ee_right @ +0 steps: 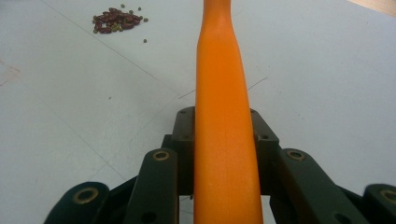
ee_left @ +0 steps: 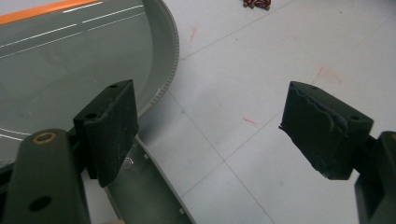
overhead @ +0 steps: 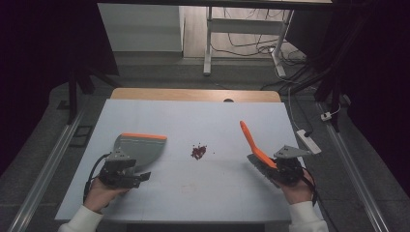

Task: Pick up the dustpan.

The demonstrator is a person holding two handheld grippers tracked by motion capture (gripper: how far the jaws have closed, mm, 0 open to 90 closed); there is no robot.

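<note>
On the bench, my right claw (overhead: 283,169) grips the brush (overhead: 255,147), left claw (ee_left: 224,135) gapes beside the dustpan (overhead: 138,150); next I grab it, sweep beans (overhead: 198,152) left.

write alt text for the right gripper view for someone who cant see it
The right hand-held gripper is shut on an orange brush handle that runs up the middle of the view, over a white table. A small pile of dark red beans lies on the table at the upper left.
</note>
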